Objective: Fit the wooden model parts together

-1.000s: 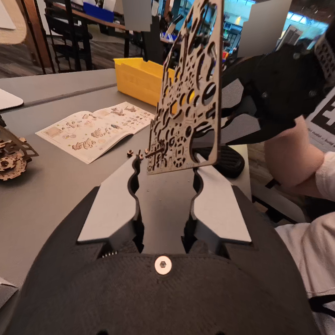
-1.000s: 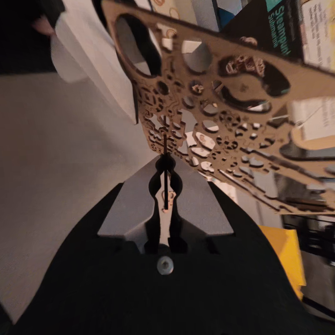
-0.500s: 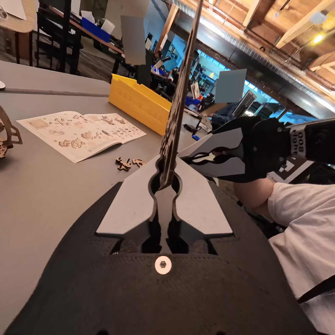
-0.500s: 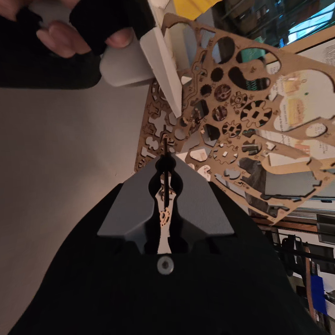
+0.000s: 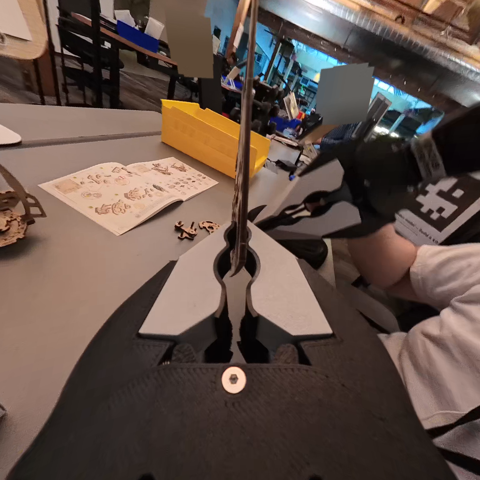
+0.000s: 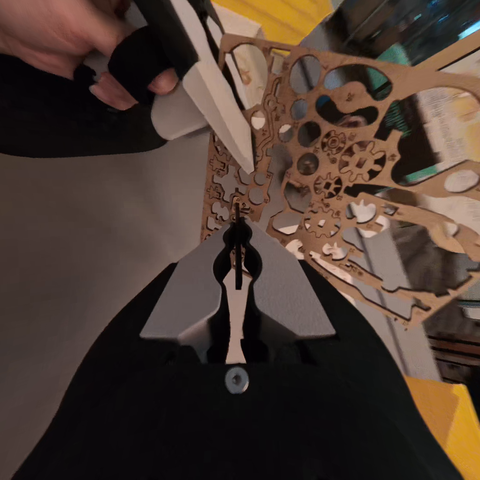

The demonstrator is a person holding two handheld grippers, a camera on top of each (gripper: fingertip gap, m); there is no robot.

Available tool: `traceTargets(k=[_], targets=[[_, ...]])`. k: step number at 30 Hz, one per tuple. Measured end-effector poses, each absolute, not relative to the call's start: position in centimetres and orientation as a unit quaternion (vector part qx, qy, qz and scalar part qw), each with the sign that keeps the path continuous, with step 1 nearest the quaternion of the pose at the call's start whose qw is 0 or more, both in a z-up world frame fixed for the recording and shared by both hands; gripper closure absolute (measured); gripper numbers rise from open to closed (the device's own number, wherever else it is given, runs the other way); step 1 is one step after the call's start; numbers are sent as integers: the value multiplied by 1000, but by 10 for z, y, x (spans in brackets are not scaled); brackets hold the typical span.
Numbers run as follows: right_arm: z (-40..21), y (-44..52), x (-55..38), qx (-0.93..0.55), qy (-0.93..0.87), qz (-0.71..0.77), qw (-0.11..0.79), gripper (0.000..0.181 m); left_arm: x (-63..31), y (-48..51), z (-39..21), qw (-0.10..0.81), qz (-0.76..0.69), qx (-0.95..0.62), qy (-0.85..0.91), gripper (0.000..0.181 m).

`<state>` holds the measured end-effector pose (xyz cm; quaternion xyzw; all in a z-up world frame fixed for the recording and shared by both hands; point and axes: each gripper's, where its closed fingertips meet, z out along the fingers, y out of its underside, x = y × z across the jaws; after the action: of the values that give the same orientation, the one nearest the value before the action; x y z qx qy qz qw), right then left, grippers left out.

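Note:
A laser-cut wooden parts sheet [image 6: 337, 168] with many cut-outs is held upright above the grey table. In the left wrist view it stands edge-on [image 5: 244, 155]. My left gripper [image 5: 237, 226] is shut on the sheet's lower edge; it also shows in the right wrist view [image 6: 228, 130], with a hand on it. My right gripper [image 6: 237, 223] is shut on a small thin wooden part [image 6: 237, 259], seen edge-on, whose tip touches the sheet's lower left area. The right gripper shows from the side in the left wrist view [image 5: 304, 207], just right of the sheet.
On the grey table [image 5: 78, 272] lie an open instruction booklet [image 5: 130, 192], a few small loose wooden parts [image 5: 192, 228] and a partly built wooden model [image 5: 13, 220] at the left edge. A yellow bin [image 5: 207, 140] stands behind. A person's white-sleeved arm [image 5: 389, 259] is at right. Both grippers' tips are close together, under 4 cm apart.
My left gripper, open a second ago, has shut on the sheet's lower edge. The sheet has turned edge-on to the left camera. The right gripper has kept its hold on the small part.

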<state>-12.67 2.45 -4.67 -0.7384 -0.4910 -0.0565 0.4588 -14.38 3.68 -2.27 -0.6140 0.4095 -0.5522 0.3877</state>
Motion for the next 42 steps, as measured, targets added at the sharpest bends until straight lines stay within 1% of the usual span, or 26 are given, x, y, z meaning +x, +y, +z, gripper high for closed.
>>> traceTargets(k=[6,9,11,14,21,23,25,27,30,33,36,38,39,40,42], targets=[[-46,13,-119,-782,-517,125,326,180,-138,22,-23,364,-569,-596,435,180],[-48,9,-117,-779,-529,158,296,181,-136,18,-24,352,-574,-594,441,180],[-49,8,-119,-776,-530,175,293,181,-136,18,-25,347,-577,-593,441,180],[-47,15,-120,-781,-501,159,338,181,-139,25,-22,359,-578,-598,423,180],[-48,29,-129,-757,-418,-49,500,181,-144,44,-23,365,-588,-623,364,180],[-51,31,-130,-738,-390,-131,534,180,-145,46,-25,364,-584,-631,357,179],[-55,33,-134,-705,-381,-215,558,180,-146,50,-28,367,-577,-641,348,180],[-63,37,-137,-689,-387,-261,554,179,-146,53,-34,364,-564,-655,347,179],[-64,41,-137,-701,-387,-229,554,179,-148,57,-37,367,-557,-661,343,179],[-62,39,-136,-691,-472,-181,517,179,-148,55,-37,367,-549,-658,363,179],[-50,30,-130,-722,-505,3,473,180,-145,44,-27,374,-559,-629,391,180],[-37,23,-126,-739,-493,128,440,180,-144,38,-21,374,-574,-613,394,180],[-31,24,-124,-749,-478,157,432,180,-144,37,-18,372,-584,-610,386,180],[-28,27,-123,-753,-466,159,437,180,-144,38,-17,369,-592,-611,375,180],[-32,31,-125,-745,-476,98,458,181,-146,44,-20,361,-600,-622,351,181]])
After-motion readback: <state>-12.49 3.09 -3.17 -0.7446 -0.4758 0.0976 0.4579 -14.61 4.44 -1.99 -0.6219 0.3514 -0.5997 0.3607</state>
